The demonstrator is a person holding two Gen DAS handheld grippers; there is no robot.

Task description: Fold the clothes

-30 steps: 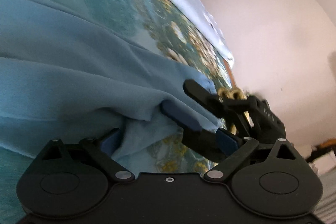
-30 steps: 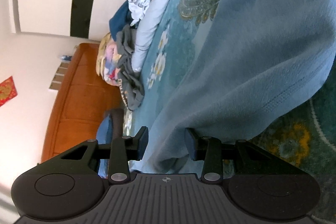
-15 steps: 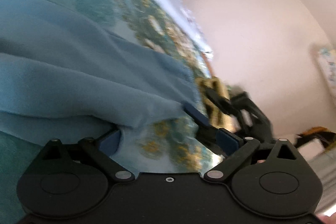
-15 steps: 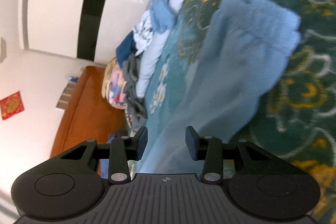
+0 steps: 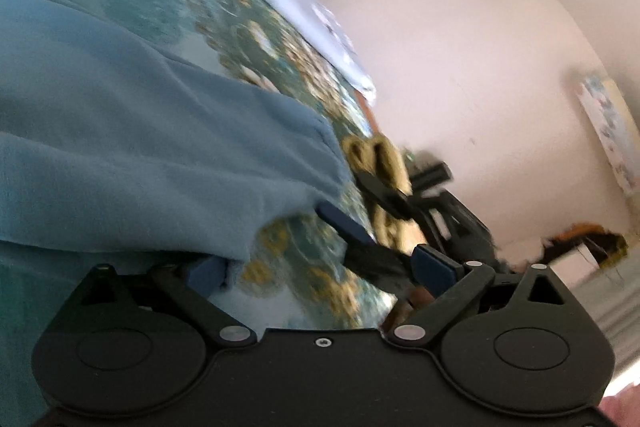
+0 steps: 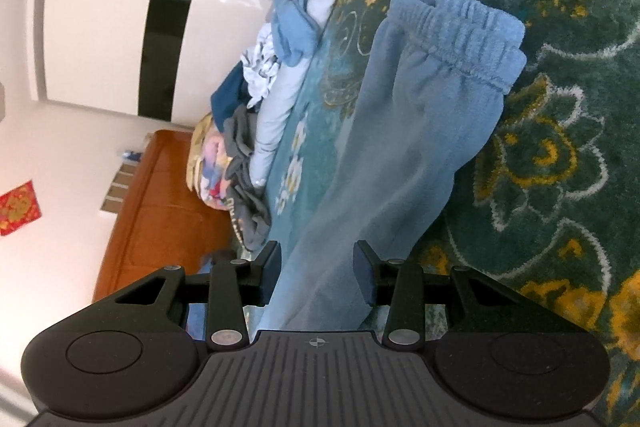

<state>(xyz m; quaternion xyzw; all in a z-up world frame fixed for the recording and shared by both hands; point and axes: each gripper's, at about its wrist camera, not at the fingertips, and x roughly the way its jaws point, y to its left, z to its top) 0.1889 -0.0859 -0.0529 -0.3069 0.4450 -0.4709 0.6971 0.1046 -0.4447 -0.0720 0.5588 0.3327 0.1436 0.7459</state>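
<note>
The soft, limp blue sweatpants (image 6: 404, 147) at frame centre are best taken at the elasticated waistband, both the left gripper (image 5: 320, 271) and right gripper (image 6: 316, 269) being spread apart, nothing clamped.

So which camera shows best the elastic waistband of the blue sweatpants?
The right wrist view: the waistband of the blue sweatpants lies there sharp and whole on the green blanket. The left wrist view shows only blurred plain blue cloth, no waistband.

pale wall (image 5: 460, 47), orange headboard (image 6: 160, 195), white wardrobe (image 6: 100, 27)
</note>
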